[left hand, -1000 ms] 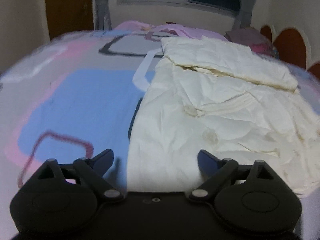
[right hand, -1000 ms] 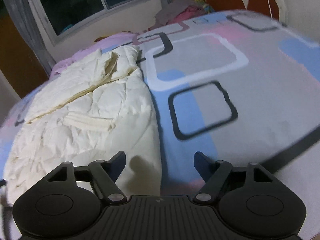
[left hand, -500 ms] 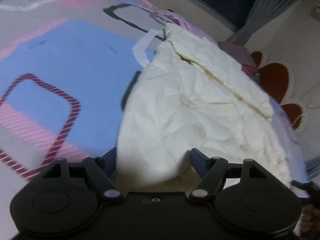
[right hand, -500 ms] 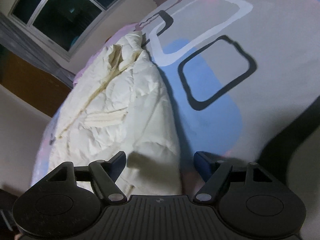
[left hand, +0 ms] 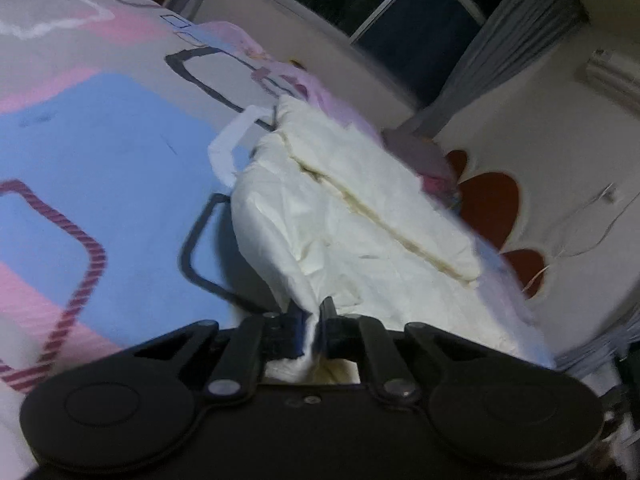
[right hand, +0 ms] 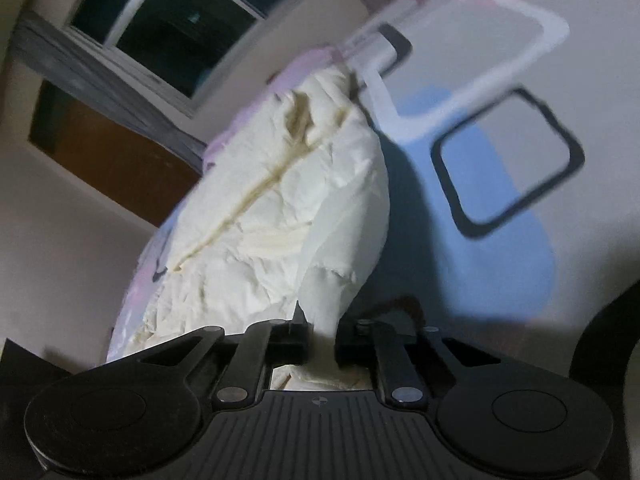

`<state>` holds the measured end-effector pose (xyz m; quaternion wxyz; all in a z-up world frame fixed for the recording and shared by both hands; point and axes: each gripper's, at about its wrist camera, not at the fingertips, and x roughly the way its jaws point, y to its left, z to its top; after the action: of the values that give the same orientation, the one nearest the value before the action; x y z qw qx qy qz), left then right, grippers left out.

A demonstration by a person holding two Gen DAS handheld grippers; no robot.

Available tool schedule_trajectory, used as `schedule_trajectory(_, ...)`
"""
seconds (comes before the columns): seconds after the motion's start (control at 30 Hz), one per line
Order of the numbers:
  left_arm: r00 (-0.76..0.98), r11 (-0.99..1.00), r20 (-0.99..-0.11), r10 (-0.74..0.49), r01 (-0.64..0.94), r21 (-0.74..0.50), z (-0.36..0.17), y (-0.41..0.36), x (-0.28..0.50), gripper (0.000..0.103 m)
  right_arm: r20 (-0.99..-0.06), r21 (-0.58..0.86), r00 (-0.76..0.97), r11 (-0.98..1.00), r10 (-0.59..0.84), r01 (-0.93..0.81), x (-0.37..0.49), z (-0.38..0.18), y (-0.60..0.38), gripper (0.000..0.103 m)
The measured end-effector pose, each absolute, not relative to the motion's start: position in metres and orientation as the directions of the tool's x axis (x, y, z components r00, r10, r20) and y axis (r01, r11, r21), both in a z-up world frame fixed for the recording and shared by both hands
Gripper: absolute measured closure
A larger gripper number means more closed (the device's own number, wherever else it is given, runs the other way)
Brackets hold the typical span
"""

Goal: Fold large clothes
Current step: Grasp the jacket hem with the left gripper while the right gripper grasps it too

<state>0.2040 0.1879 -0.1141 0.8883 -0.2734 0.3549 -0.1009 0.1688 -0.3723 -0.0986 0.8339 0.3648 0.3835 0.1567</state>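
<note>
A: Now, where is the cream garment [left hand: 360,240]?

B: It lies on the patterned bedspread [left hand: 100,140], its near hem at the bed's near edge. Your left gripper [left hand: 315,332] is clamped on one hem corner. Your right gripper [right hand: 322,336] is closing, with cloth pinched between its pads.

A: Handling?

B: Expect soft, light, puffy fabric that sags, so hold both corners. A second ago both sets of jaws stood wide above the flat hem, which now bunches upward.

Right claw [right hand: 322,338] closing, cream garment [right hand: 288,208] between its jaws
</note>
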Motion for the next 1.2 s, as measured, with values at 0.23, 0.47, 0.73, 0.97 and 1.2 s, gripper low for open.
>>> schedule_trajectory(0.23,0.714,0.800,-0.596,-0.367,-0.084,-0.594,-0.126,0.191,0.207,0.096,-0.555,0.742,0.630,0.666,0.543,0.081,0.176,-0.112,-0.374,0.093)
schedule_trajectory(0.47,0.814,0.762,-0.438,-0.382,0.010,-0.647,-0.067,0.189,0.214,0.096,-0.394,0.782,0.734,0.621,0.554,-0.048,0.192,-0.048,-0.383,0.093)
schedule_trajectory(0.73,0.871,0.716,-0.256,-0.418,0.142,-0.684,0.001,0.190,0.316,0.097,-0.262,0.824,0.812,0.559,0.521,-0.093,0.291,0.021,-0.392,0.093)
schedule_trajectory(0.97,0.850,0.706,-0.272,-0.451,0.153,-0.692,0.004,0.188,0.457,0.097,-0.302,0.843,0.822,0.538,0.483,-0.007,0.437,0.038,-0.396,0.093)
schedule_trajectory(1.2,0.814,0.722,-0.378,-0.442,0.072,-0.688,-0.045,0.198,0.577,0.097,-0.420,0.861,0.771,0.478,0.479,0.173,0.563,-0.031,-0.405,0.093)
